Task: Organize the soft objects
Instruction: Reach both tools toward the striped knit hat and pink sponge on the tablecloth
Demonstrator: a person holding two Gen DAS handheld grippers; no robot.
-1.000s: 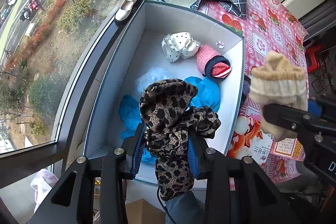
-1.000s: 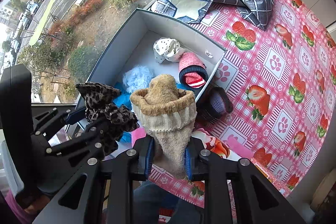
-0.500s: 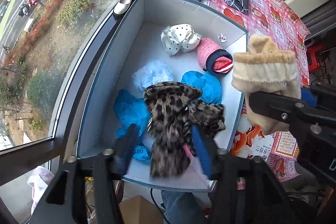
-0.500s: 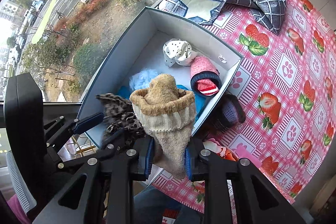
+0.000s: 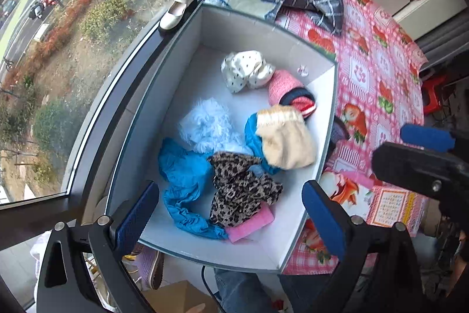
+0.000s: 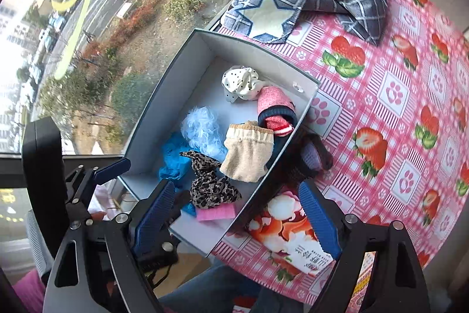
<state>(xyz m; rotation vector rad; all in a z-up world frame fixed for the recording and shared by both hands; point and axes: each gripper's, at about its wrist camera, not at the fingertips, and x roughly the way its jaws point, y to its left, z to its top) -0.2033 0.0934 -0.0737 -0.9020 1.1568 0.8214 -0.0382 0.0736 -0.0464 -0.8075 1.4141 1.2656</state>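
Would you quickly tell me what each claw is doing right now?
Left claw: jaws opening, empty; leopard-print cloth lies in the box.
Right claw: jaws opening, empty; beige sock lies in the box.

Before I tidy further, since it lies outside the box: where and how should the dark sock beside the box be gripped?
Grip the dark sock on its bunched end away from the box, coming from above on the tablecloth side; its other end is tucked against the box wall.
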